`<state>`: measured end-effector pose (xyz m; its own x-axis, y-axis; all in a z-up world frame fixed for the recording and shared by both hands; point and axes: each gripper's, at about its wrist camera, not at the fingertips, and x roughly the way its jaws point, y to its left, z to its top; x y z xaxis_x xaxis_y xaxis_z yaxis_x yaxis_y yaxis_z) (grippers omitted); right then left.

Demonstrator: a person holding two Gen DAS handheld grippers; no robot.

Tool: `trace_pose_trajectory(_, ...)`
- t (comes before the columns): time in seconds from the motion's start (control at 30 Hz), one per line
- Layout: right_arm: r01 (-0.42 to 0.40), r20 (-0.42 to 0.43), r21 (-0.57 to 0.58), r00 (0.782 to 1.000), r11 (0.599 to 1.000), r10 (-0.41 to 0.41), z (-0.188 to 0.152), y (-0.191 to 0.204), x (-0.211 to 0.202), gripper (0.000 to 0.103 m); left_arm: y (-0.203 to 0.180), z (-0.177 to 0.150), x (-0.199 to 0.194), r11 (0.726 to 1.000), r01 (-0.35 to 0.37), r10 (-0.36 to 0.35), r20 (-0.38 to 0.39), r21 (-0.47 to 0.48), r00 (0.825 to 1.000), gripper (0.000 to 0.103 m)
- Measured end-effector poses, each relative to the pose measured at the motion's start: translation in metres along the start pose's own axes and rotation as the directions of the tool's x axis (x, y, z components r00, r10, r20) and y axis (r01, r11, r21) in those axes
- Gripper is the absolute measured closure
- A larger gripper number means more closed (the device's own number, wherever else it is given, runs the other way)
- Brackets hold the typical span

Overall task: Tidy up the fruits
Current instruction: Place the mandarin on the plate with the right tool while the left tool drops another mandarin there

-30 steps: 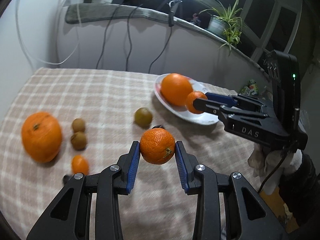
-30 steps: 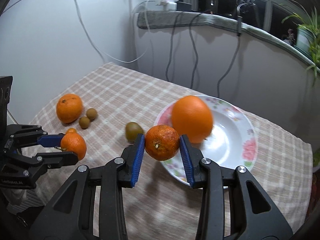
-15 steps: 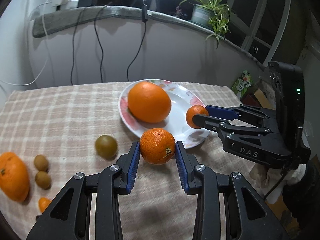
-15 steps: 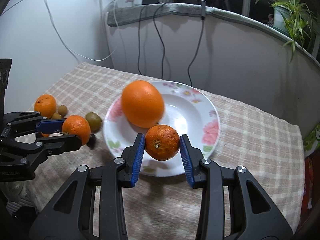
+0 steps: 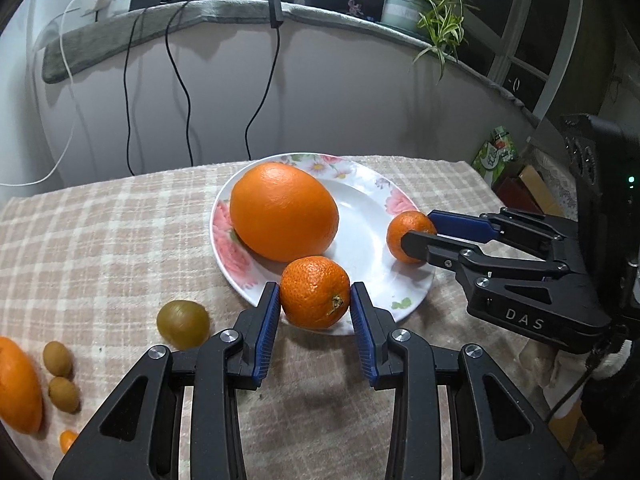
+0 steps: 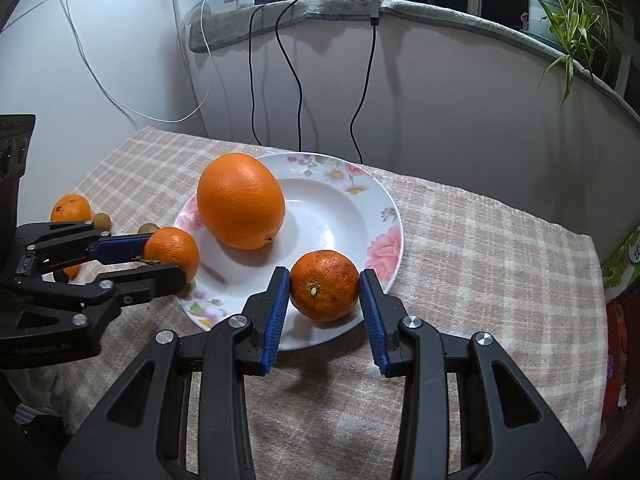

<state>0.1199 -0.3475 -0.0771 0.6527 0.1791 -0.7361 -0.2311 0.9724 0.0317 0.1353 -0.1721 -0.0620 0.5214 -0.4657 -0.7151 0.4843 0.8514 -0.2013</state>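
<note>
Nearest us, our left gripper [image 5: 315,304] pinches a small orange mandarin [image 5: 315,291] at the near rim of the white floral ceramic plate [image 5: 360,248]. Our right gripper [image 6: 325,300] clamps a second, darker mandarin [image 6: 324,286] over the plate. Beyond, a large smooth orange [image 5: 283,210] rests inside the plate.

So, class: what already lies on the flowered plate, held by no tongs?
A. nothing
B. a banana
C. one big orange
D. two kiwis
C: the big orange rests alone on the plate; each small mandarin is gripped in tongs.
</note>
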Motion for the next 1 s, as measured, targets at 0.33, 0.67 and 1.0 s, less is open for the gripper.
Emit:
trace_pose_trajectory(0.33, -0.008, -0.003, 0.004, 1.000, 1.000, 0.008, 0.001, -0.002, 0.003, 0.065, -0.005, 0.002, 0.007, 1.000, 0.002, -0.001, -0.017, 0.017, 1.000, 0.069)
trace_pose_trajectory(0.67, 0.024, 0.015, 0.000, 1.000, 1.000, -0.024, 0.002, -0.001, -0.001, 0.040, -0.009, 0.005, 0.008, 0.999, 0.004, -0.003, -0.030, 0.032, 1.000, 0.044)
trace_pose_trajectory(1.0, 0.036, 0.031, 0.040, 0.999, 0.999, -0.037, 0.002, -0.009, -0.011, 0.032, -0.007, 0.002, -0.002, 1.000, 0.002, -0.001, -0.016, 0.020, 1.000, 0.042)
